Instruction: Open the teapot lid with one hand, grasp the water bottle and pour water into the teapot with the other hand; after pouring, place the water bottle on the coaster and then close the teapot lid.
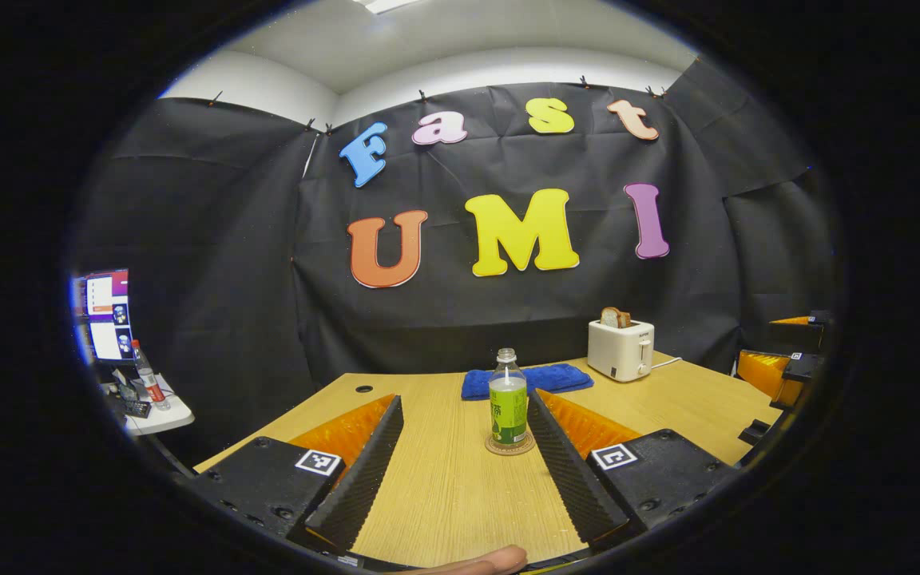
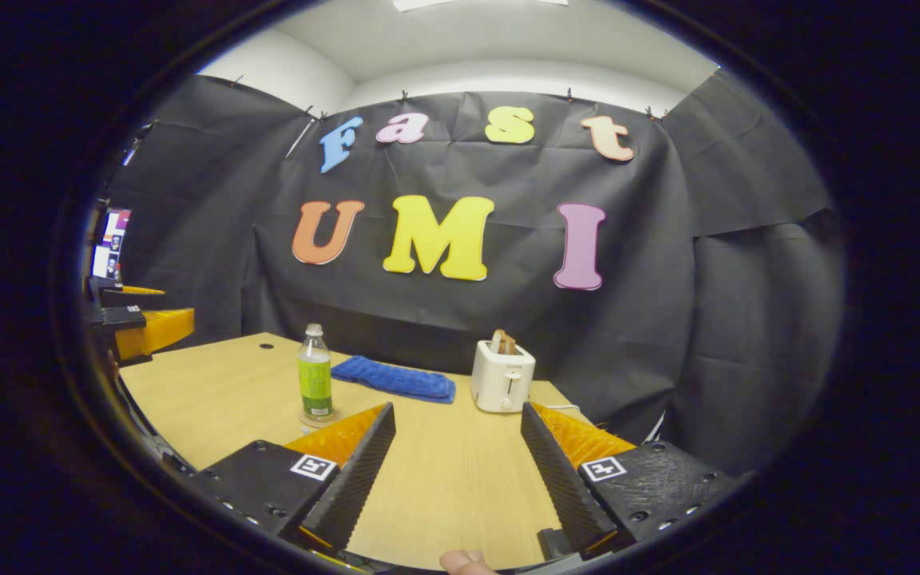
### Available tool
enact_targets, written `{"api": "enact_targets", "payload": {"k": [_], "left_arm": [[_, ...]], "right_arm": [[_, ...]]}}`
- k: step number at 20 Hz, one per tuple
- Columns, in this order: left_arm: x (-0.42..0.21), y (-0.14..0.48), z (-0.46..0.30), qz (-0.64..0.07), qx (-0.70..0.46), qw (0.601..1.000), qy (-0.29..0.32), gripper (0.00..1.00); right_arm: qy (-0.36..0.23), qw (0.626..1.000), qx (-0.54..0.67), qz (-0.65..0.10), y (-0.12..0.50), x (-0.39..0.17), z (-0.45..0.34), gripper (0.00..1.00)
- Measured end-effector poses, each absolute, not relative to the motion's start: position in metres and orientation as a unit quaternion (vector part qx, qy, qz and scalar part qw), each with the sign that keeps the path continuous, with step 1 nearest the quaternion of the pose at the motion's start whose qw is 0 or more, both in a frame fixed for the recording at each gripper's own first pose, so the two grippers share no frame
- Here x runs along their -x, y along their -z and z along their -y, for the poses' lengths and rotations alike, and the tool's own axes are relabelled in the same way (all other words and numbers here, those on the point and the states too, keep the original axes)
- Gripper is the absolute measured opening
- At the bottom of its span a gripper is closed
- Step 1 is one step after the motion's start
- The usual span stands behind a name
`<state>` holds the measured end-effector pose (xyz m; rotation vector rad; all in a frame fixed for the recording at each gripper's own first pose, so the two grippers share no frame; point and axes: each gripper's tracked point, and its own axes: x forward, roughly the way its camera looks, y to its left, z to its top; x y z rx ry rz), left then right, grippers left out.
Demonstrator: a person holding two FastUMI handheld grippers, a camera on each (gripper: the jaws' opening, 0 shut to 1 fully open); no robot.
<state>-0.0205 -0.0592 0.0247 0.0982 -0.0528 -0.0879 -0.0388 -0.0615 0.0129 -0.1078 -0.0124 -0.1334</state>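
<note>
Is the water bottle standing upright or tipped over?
Upright. The water bottle stands vertical on the coaster, neck pointing straight up, on the wooden table.

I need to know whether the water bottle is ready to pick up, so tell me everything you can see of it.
The water bottle is a clear plastic bottle with a green label around its middle and no cap that I can make out on its neck. It stands upright on a round coaster on the wooden table, in front of a folded blue cloth. Nothing grips it: the left hand-held gripper is open and well short of it, with the bottle close to its right finger in the left gripper view.
</note>
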Motion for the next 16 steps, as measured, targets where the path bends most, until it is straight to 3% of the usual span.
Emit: {"api": "enact_targets", "payload": {"k": [5,16], "left_arm": [[0.025,-0.026,0.065,0.035,-0.068,0.995,0.056,0.97],[0.016,-0.023,0.044,0.027,-0.037,0.999,0.027,0.97]], "right_arm": [[0.041,0.998,0.038,-0.015,0.003,0.035,0.043,0.97],[0.042,0.998,0.042,-0.019,0.006,0.032,0.04,0.95]]}}
